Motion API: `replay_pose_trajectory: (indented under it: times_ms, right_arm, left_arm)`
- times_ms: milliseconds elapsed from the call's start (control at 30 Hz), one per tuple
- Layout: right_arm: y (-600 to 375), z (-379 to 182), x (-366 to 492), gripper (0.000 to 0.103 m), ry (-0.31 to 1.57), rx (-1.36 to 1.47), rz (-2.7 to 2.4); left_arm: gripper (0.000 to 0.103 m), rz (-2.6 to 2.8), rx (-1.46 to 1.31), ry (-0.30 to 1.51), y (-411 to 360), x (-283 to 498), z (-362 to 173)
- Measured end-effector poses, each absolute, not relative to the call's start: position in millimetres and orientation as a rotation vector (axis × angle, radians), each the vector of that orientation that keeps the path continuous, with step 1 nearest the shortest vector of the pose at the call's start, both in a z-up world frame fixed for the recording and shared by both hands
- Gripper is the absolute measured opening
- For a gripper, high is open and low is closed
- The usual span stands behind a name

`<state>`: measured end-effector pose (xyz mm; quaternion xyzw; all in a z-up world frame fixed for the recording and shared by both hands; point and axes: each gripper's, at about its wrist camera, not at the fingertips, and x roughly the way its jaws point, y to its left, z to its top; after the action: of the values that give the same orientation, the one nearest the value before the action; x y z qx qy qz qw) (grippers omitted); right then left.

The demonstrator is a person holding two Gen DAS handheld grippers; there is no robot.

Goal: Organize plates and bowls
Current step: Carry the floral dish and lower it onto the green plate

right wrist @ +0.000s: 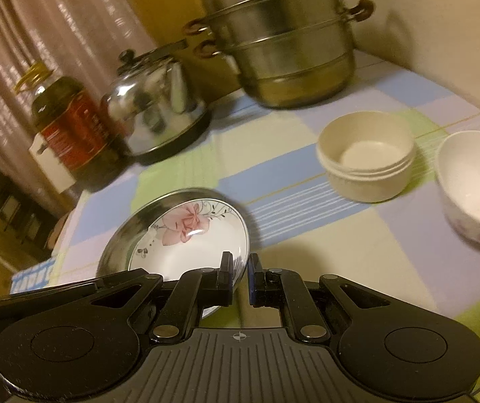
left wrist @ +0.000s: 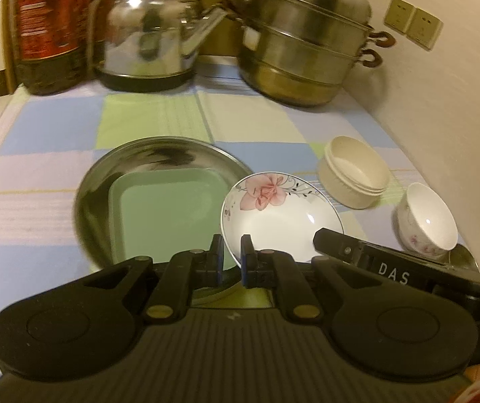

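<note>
Flowered plate (left wrist: 281, 210) is tilted, held by both grippers, one at each side of its near rim; it overlaps right part of steel dish (left wrist: 159, 168), mid-table toward near edge. I see green square tray (left wrist: 169, 208) lying inside steel dish. Left gripper (left wrist: 232, 258) clamped on plate rim. Right gripper (right wrist: 240, 277) also clamped on same rim. Further right: cream bowls (left wrist: 354, 176), nested, then small white bowl (left wrist: 426, 221) near table's right edge. At far edge: oil bottle (left wrist: 51, 30), kettle (left wrist: 145, 37), steamer pot (left wrist: 307, 37).
</note>
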<state>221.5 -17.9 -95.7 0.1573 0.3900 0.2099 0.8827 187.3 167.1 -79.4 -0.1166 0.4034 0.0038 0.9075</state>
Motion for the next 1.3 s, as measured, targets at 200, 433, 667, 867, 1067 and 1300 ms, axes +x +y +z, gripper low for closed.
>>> replay_pose_trajectory:
  times_ms: [200,433,667,867,1067,1300]
  right_arm:
    - [3.5,-98.2,221.0,0.009,0.833,0.294,0.512]
    - [22.9,-102.6,225.4,0.009,0.853,0.264,0.563]
    - [38.5,-105.2,231.2,0.009,0.860,0.246,0.587]
    - [47.0,-108.4,239.9,0.009,0.869,0.241,0.591]
    - [52.1,-114.2,249.5,0.009,0.889,0.238,0.582]
    - [56.1,-123.9,262.2,0.009,0.915,0.238,0.567]
  left_arm:
    - [0.009,0.072,-0.271,0.832,185.4,174.6,-80.2]
    - [0.009,0.120,-0.291,0.830,201.7,171.7,-81.9]
    - [0.009,0.144,-0.301,0.835,215.4,174.9,-84.9]
    - [0.009,0.148,-0.301,0.844,223.7,182.9,-88.0]
    - [0.009,0.143,-0.300,0.864,228.6,194.7,-94.6]
    - [0.009,0.134,-0.303,0.891,232.6,209.4,-104.8]
